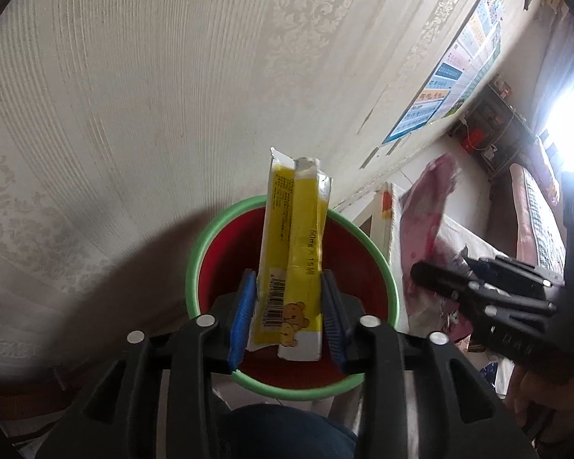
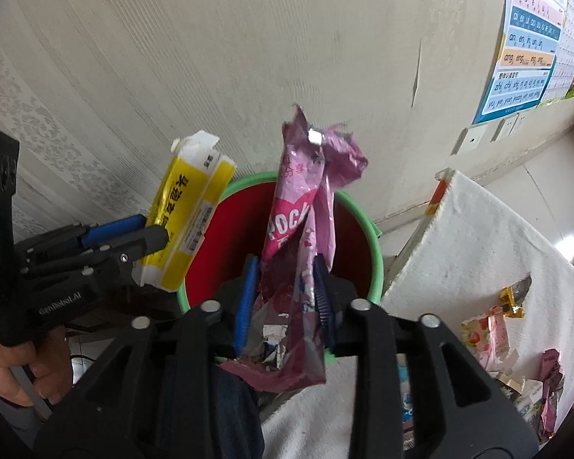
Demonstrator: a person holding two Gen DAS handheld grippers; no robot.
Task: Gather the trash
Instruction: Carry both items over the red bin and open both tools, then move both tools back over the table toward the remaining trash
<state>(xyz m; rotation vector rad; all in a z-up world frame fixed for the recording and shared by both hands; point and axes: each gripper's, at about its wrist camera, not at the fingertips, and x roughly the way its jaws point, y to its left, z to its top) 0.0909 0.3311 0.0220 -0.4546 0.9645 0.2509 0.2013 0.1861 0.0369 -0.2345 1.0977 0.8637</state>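
Both pieces of trash held over the bucket mouth, long axes upright

The yellow carton (image 1: 291, 252) is pinched at its lower end by the left tool (image 1: 289, 281), and the red bucket (image 1: 195, 267) is seen straight beneath. From the right wrist the carton is seen tilted over the bucket's left rim. The pink Pocky wrapper (image 2: 294, 214) is stood between the right tool's (image 2: 285, 267) pads over the opening, nearer its middle. Whether those pads press it cannot be told.
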